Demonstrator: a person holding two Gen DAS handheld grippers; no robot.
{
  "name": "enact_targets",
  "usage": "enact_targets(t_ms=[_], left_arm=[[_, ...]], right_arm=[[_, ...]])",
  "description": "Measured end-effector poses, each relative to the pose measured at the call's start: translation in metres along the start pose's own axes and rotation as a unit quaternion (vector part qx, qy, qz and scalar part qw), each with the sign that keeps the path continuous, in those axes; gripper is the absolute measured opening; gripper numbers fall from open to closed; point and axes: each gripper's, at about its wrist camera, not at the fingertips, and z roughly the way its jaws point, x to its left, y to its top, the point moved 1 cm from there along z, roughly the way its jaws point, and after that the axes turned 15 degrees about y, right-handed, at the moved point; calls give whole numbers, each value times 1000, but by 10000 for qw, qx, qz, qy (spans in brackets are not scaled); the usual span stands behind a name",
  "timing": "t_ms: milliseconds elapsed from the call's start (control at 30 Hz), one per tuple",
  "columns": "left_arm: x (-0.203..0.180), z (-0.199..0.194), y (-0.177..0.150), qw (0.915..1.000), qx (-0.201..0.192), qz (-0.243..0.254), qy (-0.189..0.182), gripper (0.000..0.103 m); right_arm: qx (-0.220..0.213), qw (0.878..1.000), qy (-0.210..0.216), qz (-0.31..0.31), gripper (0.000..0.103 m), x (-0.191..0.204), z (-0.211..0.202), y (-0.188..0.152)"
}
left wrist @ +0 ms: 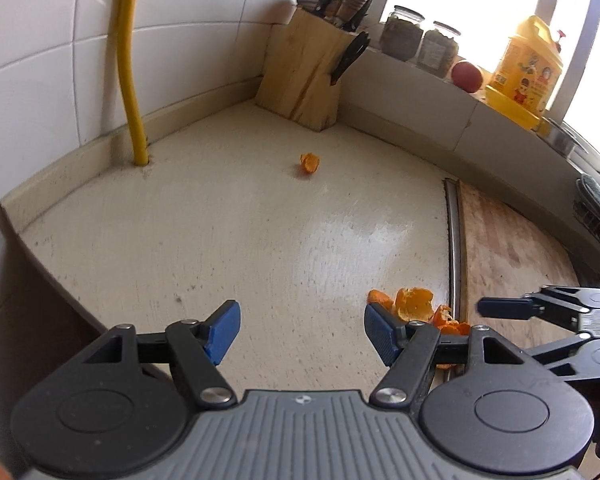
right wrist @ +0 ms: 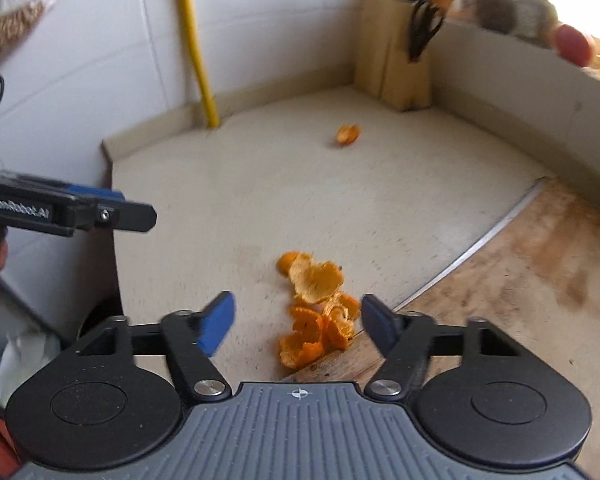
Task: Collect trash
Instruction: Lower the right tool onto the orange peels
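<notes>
A: Entry, kitchen corner. Left gripper (left wrist: 300, 330): jaws spread wide, blue pads well apart, nothing between them. It hovers over the pale surface (left wrist: 220, 220).

B: And the right gripper (right wrist: 298, 322)?

A: Same state: jaws apart, holding nothing. From its own camera a heap of orange peel (right wrist: 318, 308) lies just ahead of the gap between the fingers, near the front of the surface. I cannot tell whether the pads touch it.

B: Where does the heap sit exactly?

A: On the pale surface, its near edge against the metal strip (right wrist: 472, 254) that borders the wooden board (right wrist: 520, 292) on the right. In the left wrist view the same heap shows just beyond the left gripper's right finger.

B: Any other trash?

A: One small peel scrap (left wrist: 309, 163), alone, well apart from the heap, farther back toward the corner. It lies between the yellow pipe (left wrist: 130, 80) on the far left and the wooden knife block (left wrist: 304, 80) at the far wall, nearer the block.

B: Background?

A: On the sill to the right of the block: two glass jars (left wrist: 418, 38), a red round fruit (left wrist: 467, 76), a yellow bottle (left wrist: 526, 72). White tiled wall (left wrist: 60, 40) on the left. The right wrist view is blurred at its far edge.
</notes>
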Motion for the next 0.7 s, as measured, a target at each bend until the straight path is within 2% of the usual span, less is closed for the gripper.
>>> enact_targets(t_ms=[67, 167, 333, 533, 600, 667, 700], left_arm=[[-1, 1, -4, 9999, 68, -68, 59, 66], [-2, 4, -7, 9996, 178, -190, 132, 66], [-6, 8, -9, 9990, 249, -315, 195, 66], [-10, 13, -7, 9982, 263, -502, 218, 66], [-10, 14, -5, 9978, 281, -535, 260, 66], [-11, 13, -4, 9978, 266, -518, 316, 66], [-11, 12, -3, 9978, 256, -518, 338, 66]], right_arm=[[157, 9998, 26, -83, 62, -2, 4, 1], [355, 9993, 100, -75, 61, -9, 10, 0], [599, 9976, 267, -203, 52, -12, 19, 5], [659, 9908, 1132, 338, 47, -20, 26, 6], [563, 9901, 1194, 473, 50, -21, 29, 10], [467, 9876, 1434, 444, 53, -21, 21, 13], [395, 9865, 1543, 390, 61, -20, 15, 13]])
